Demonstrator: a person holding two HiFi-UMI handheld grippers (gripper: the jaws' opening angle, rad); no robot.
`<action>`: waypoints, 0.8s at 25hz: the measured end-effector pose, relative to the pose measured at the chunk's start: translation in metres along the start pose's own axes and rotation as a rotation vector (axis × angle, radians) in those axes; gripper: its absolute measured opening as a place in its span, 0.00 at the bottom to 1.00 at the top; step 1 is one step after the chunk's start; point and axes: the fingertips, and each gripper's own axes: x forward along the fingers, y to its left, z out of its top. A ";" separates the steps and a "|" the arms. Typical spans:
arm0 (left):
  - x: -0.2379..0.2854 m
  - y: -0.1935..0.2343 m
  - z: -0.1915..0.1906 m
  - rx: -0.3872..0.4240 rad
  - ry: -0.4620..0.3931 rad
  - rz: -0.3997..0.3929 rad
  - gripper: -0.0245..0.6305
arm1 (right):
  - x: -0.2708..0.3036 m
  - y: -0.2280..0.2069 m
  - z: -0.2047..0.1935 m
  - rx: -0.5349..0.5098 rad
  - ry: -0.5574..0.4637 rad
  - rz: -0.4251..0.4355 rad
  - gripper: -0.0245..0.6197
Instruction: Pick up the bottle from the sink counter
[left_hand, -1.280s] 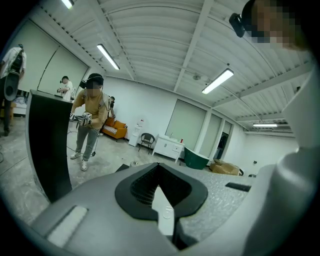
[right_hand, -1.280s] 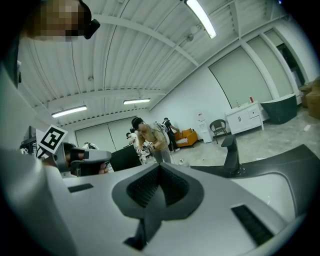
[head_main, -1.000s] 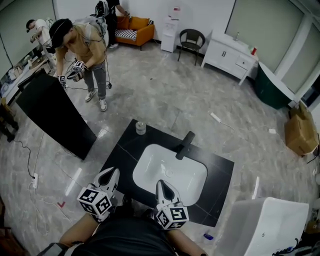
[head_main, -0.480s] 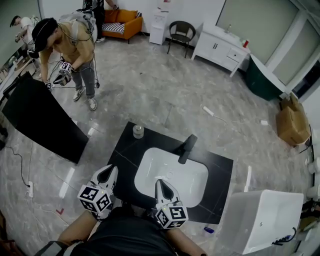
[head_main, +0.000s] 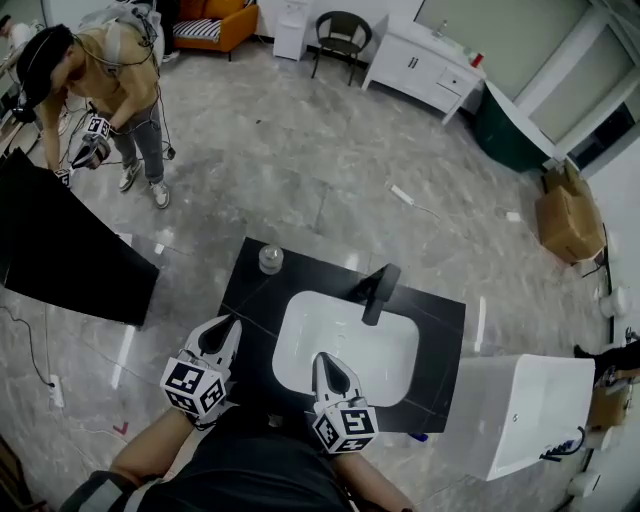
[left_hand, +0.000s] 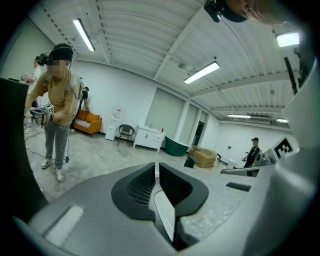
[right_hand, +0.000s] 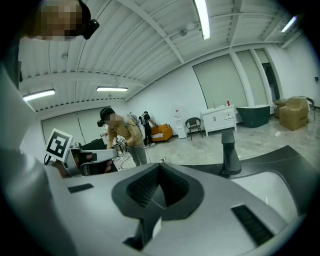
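A small clear bottle (head_main: 270, 259) with a pale cap stands upright on the far left corner of the black sink counter (head_main: 250, 300). The white basin (head_main: 345, 345) and a black faucet (head_main: 380, 292) take up the counter's middle. My left gripper (head_main: 226, 324) hovers at the counter's near left edge, well short of the bottle, jaws shut and empty. My right gripper (head_main: 321, 359) is over the basin's near rim, also shut with nothing in it. The left gripper view shows its jaws (left_hand: 156, 166) closed; the bottle is not in either gripper view. The right gripper view shows the faucet (right_hand: 229, 150) ahead.
A large black panel (head_main: 60, 250) stands left of the counter. A white unit (head_main: 530, 410) sits to the right. Another person (head_main: 100, 70) with grippers stands at the far left. A cardboard box (head_main: 568, 215), white cabinet (head_main: 420, 65) and chair (head_main: 340, 35) lie farther off.
The head view has swung, so the counter and room sit differently in frame. Both grippers keep their places at the counter's near edge and stay shut. The other person has drifted left in frame.
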 end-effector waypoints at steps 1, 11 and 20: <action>0.007 0.004 -0.001 0.007 0.005 -0.012 0.06 | 0.004 -0.001 -0.001 0.002 0.003 -0.010 0.03; 0.069 0.032 -0.018 0.093 0.059 0.012 0.21 | 0.025 -0.020 -0.012 0.034 0.043 -0.024 0.03; 0.132 0.067 -0.042 0.137 0.133 0.055 0.37 | 0.047 -0.031 -0.026 0.079 0.080 0.000 0.03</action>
